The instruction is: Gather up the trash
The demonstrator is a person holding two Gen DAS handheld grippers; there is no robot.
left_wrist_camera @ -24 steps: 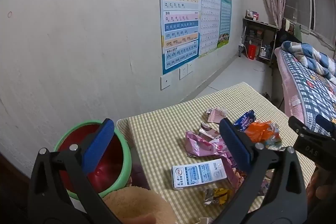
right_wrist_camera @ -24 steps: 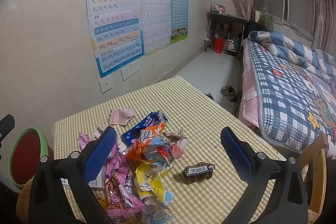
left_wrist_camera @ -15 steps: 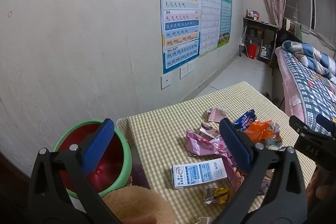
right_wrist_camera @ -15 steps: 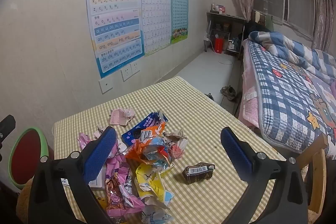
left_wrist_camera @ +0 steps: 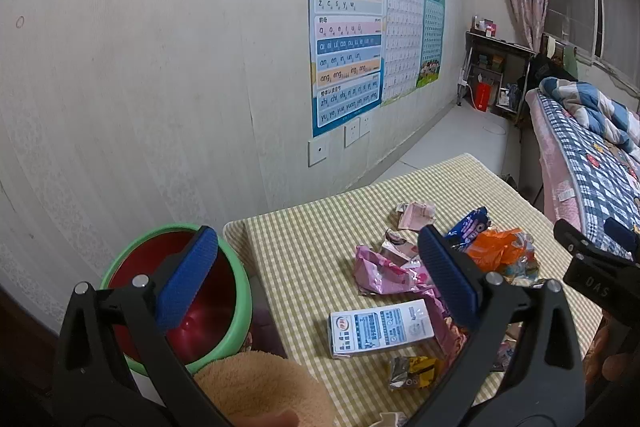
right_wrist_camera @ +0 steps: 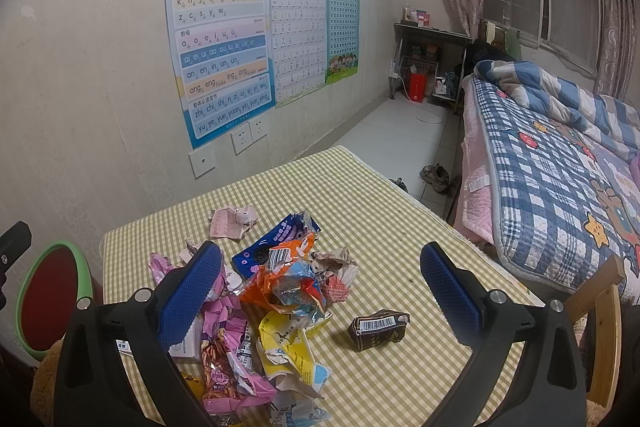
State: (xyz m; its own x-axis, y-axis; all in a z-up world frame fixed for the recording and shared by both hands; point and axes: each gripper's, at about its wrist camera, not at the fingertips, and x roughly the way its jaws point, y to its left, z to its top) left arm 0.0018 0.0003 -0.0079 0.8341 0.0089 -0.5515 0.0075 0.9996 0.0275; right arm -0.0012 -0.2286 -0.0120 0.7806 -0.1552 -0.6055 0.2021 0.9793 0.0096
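Across the bottom of the left wrist view, the left gripper (left_wrist_camera: 316,283) hangs above the table (left_wrist_camera: 320,227) with its blue-padded fingers (left_wrist_camera: 186,281) spread wide, nothing between them. Under its left finger, lower left in the frame, sits a green-rimmed bin (left_wrist_camera: 240,307) with a red inside, just beside the table's edge. Between the fingers lies a white and blue carton (left_wrist_camera: 380,327) flat on the checked cloth, touching a crumpled pink wrapper (left_wrist_camera: 384,273) above it. An orange wrapper (left_wrist_camera: 496,251) and a dark blue one (left_wrist_camera: 470,227) lie further right.

Low in the right wrist view, the right gripper (right_wrist_camera: 320,291) also hovers wide open and empty. The heap of trash (right_wrist_camera: 280,291) fills the lower left centre: pink, orange, yellow and blue wrappers piled touching one another. A squashed brown carton (right_wrist_camera: 378,329) lies apart, right of the heap, between the fingers. At the far left edge the bin (right_wrist_camera: 86,275) shows beside the table.
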